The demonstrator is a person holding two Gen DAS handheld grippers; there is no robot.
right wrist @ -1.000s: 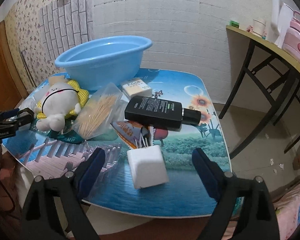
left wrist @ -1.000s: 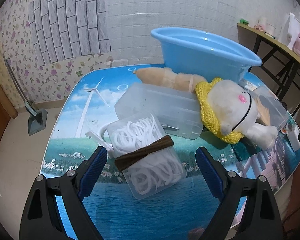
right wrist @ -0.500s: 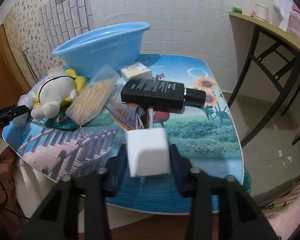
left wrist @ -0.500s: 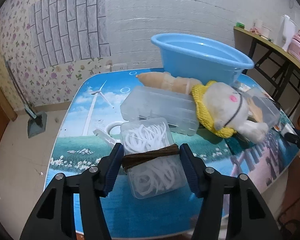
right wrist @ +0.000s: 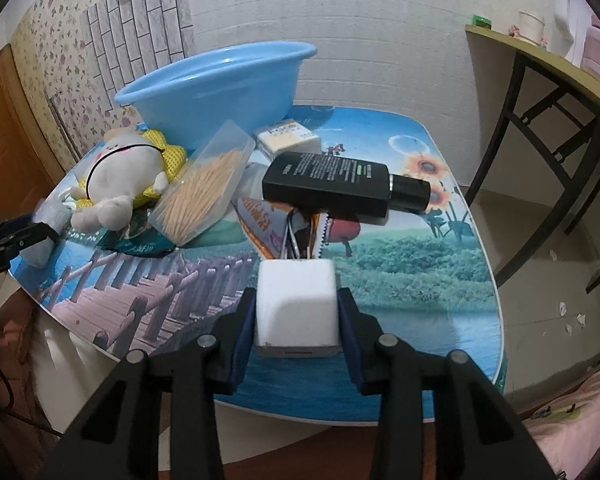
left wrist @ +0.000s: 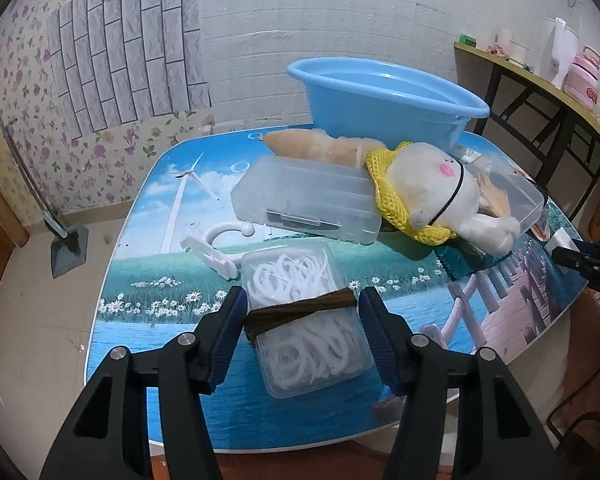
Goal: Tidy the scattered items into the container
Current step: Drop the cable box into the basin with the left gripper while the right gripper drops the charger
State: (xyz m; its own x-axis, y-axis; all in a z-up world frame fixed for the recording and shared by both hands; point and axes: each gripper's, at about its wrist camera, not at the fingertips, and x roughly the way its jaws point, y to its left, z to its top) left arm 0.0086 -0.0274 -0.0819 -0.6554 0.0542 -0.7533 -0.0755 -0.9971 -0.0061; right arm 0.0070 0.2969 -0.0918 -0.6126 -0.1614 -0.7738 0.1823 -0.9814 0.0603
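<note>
- Both grippers' jaws, wide apart a second ago, have been closed on items.
- A clear box of white loops (left wrist: 306, 320) is clamped by the left gripper (left wrist: 302, 328), well short of the blue basin (left wrist: 384, 102).
- A white cube (right wrist: 297, 308) is gripped by the right gripper (right wrist: 298, 320), also short of the basin.

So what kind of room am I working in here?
Most likely a room in a home: floral wallpaper on the wall, a low table with a printed landscape top, and a side shelf holding cups and a pink flask.
</note>
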